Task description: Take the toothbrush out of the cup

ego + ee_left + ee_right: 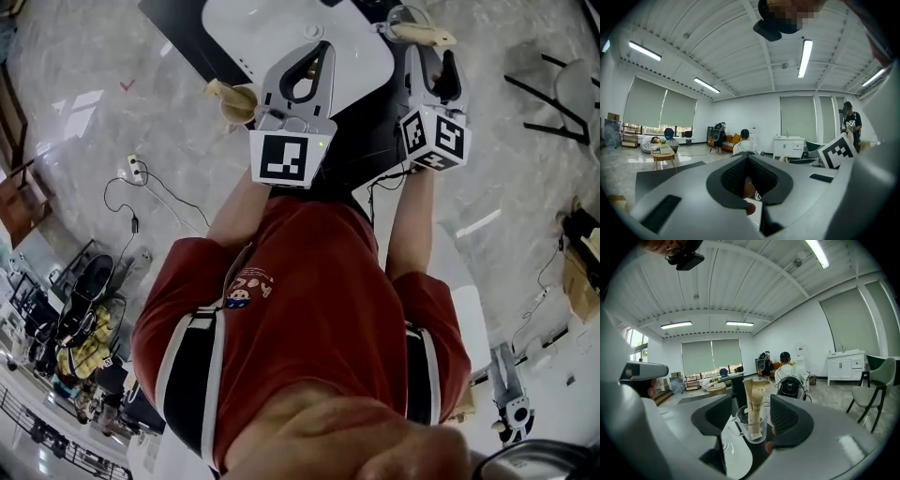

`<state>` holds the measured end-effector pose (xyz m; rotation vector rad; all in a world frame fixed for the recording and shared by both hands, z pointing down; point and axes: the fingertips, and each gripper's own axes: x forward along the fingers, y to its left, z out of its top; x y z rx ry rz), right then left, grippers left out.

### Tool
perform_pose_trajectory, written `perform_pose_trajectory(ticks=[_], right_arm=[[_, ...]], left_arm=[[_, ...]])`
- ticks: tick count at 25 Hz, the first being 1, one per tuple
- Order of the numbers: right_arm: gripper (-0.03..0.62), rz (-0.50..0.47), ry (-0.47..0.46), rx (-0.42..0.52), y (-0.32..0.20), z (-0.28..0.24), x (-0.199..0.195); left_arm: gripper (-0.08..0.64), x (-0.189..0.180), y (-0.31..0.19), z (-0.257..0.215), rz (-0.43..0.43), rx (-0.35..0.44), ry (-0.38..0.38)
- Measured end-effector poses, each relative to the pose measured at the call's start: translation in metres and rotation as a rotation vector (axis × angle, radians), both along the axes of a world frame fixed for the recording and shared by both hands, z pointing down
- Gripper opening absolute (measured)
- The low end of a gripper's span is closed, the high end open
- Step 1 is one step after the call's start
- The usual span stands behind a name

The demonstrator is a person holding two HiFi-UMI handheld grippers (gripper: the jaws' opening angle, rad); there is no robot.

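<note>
A clear glass cup (751, 426) stands on a dark table with a beige paper-wrapped toothbrush (755, 399) upright in it. My right gripper (750, 414) is open, and the cup sits in line with the gap between its jaws; the pads do not touch it. In the head view the cup (403, 17) and the toothbrush (427, 37) lie just beyond the right gripper (433, 67). My left gripper (306, 73) is shut and level beside it, over the white board. In the left gripper view its jaws (749, 177) meet with nothing clearly gripped.
A white board (281, 28) lies on the dark table (366, 131). A beige object (232, 101) shows beside the left gripper. A chair (872, 392) stands at the right, and people sit far back in the room. Cables (141, 192) trail on the floor.
</note>
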<state>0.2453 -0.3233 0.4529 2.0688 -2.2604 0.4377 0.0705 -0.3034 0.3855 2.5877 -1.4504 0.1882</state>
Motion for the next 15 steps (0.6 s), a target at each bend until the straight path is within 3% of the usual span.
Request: perform_pose_trajectory(ticks=[11,15], right_arm=[[0.249,0.005,0.022,-0.049,-0.029,0.035,0.003],[0.124,0.037,0.039,-0.027,-0.028,0.033,0.008]], left_arm=[[0.005,0.002,-0.022,0.023,0.018,-0.038,-0.011],[0.005,0.003,-0.023,0.024,0.026,-0.040,-0.018]])
